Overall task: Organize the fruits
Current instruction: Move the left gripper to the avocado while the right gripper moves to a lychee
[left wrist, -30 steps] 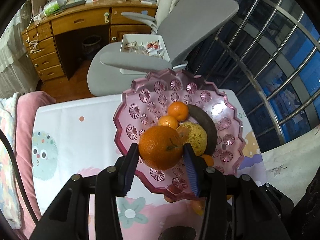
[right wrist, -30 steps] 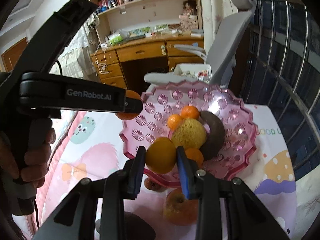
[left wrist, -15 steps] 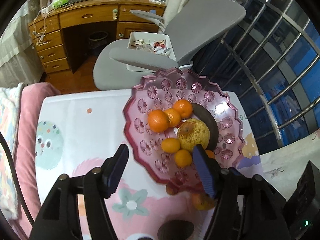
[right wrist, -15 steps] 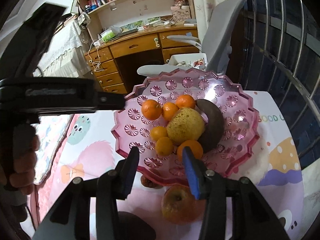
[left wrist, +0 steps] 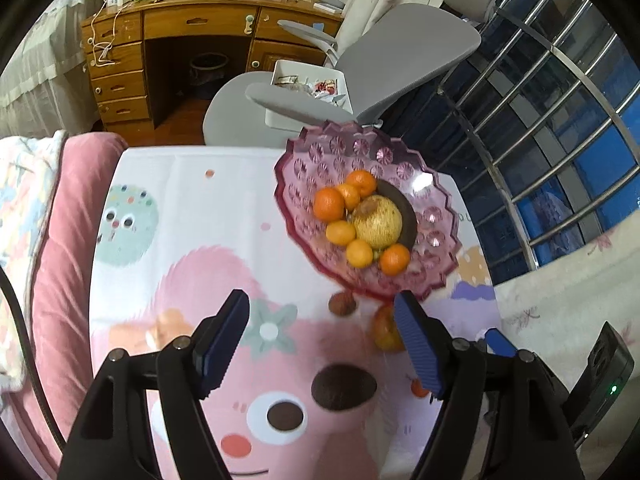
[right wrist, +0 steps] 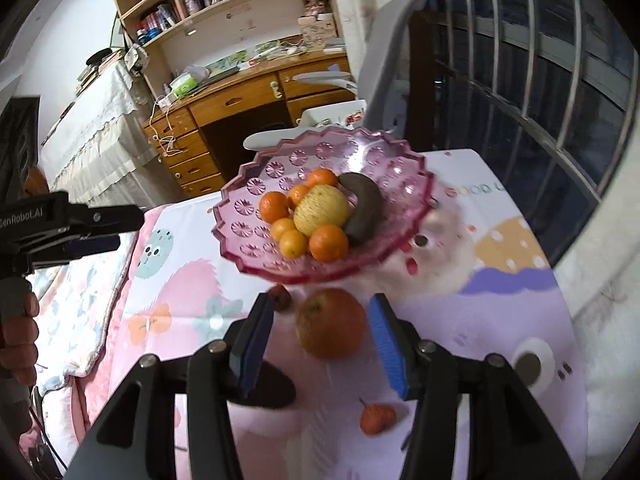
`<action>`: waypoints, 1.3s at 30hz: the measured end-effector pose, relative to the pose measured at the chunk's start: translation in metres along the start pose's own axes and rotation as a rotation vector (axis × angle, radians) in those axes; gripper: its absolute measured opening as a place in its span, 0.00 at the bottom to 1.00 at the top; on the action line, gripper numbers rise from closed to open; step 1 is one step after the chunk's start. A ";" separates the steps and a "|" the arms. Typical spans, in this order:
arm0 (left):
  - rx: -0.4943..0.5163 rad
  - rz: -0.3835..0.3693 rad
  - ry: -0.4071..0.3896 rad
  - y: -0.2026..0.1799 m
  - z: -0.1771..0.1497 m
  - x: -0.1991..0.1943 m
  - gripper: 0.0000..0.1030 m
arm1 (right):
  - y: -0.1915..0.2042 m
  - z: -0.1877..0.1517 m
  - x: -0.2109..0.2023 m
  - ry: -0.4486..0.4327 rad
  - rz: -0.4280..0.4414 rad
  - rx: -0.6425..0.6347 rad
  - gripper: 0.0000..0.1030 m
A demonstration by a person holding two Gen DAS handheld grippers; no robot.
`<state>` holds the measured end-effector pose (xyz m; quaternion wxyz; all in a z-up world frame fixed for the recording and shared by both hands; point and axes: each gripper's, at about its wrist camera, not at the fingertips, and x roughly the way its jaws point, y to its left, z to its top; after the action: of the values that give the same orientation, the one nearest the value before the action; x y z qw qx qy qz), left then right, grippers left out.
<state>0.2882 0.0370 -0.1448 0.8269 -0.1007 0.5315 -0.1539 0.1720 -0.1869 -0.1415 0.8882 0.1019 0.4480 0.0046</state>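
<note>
A pink glass plate point(left wrist: 304, 160) point(right wrist: 248, 188) holds several oranges point(left wrist: 329, 204) point(right wrist: 329, 242), a yellow round fruit point(left wrist: 378, 222) point(right wrist: 320, 210) and a dark curved fruit point(right wrist: 364, 208). My left gripper point(left wrist: 320, 312) hangs over the cloth in front of the plate; its jaws are opening, with nothing between them. The jaws of my right gripper point(right wrist: 320, 310) are also opening. An orange-red apple point(right wrist: 330, 322) point(left wrist: 382, 328) on the table shows between them, untouched by the pads. Nearby lie a small brown fruit point(left wrist: 342, 303) point(right wrist: 280, 298), a dark oval fruit point(left wrist: 344, 386) and a small red fruit point(right wrist: 376, 416).
The table wears a pink cartoon cloth point(left wrist: 180, 280). A grey office chair point(left wrist: 400, 52) with a white tray point(left wrist: 308, 80) stands behind it, then a wooden desk point(left wrist: 200, 24). Window bars point(left wrist: 540, 140) run along the right; a pink cushion point(left wrist: 64, 240) lies left. A hand point(right wrist: 16, 332) grips the other handle.
Both grippers let go of their oranges, which now lie in the plate. Both opened and drew back from the plate toward the near side of the table.
</note>
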 end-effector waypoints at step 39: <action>-0.321 0.027 0.227 -0.019 -0.117 0.073 0.94 | -0.020 -0.099 0.002 0.144 0.040 -0.384 0.60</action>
<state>0.2071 -0.0070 -0.2490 0.7371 -0.2062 0.6401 -0.0663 0.0925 -0.1884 -0.2041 0.8568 -0.0610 0.4991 0.1149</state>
